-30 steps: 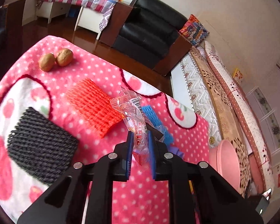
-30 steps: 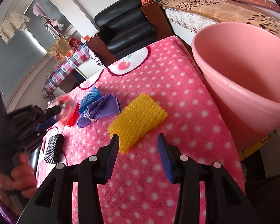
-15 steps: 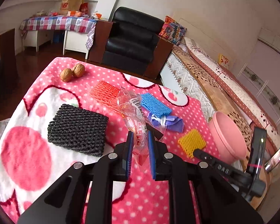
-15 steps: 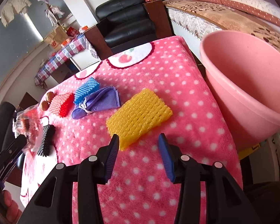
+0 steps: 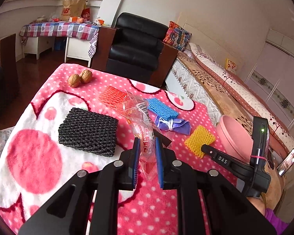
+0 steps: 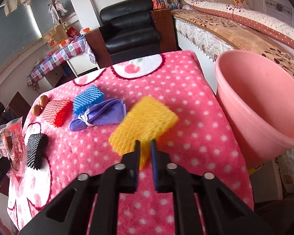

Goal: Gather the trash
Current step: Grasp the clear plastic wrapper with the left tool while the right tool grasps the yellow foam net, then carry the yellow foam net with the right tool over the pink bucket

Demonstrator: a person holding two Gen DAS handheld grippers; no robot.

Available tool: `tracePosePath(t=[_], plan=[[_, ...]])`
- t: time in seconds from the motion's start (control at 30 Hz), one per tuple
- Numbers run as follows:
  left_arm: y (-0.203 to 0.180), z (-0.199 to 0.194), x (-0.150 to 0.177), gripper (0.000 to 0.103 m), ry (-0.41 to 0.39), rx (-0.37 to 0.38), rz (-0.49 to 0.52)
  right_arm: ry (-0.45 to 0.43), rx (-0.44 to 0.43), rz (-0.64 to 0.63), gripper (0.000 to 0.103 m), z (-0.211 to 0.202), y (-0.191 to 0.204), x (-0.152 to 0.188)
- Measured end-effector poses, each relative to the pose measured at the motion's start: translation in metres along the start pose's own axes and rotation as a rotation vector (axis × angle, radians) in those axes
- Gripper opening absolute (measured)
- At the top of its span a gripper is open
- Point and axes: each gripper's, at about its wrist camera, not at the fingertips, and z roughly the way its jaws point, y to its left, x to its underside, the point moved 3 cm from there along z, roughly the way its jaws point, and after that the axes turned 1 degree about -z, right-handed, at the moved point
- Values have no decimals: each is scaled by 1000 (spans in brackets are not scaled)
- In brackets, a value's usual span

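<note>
My right hand-held gripper point(image 6: 145, 150) was closing on the near corner of the yellow foam net point(image 6: 144, 120), feather-light and squashy. My left hand-held gripper point(image 5: 147, 148) stayed pinched on a crinkly plastic wrapper point(image 5: 139, 117).

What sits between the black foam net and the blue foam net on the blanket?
In the left wrist view, the clear wrapper held by the left gripper crosses that stretch between the black net and blue net.
</note>
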Motion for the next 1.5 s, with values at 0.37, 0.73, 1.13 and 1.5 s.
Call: tracePosePath(t=[0.37,0.73,1.13,1.5], plan=[[-6,-1,3,15,2,11,26,-83,-21,-145,5,-56,18,19],[-15,-2,6,15,10,22,42,-35,-94,-249,5,-79,31,57],[-19,-4,8,15,12,27,43,18,-130,-246,26,-71,34,70],[-21,-1,9,15,22,29,58,41,-122,-211,24,-57,27,69]])
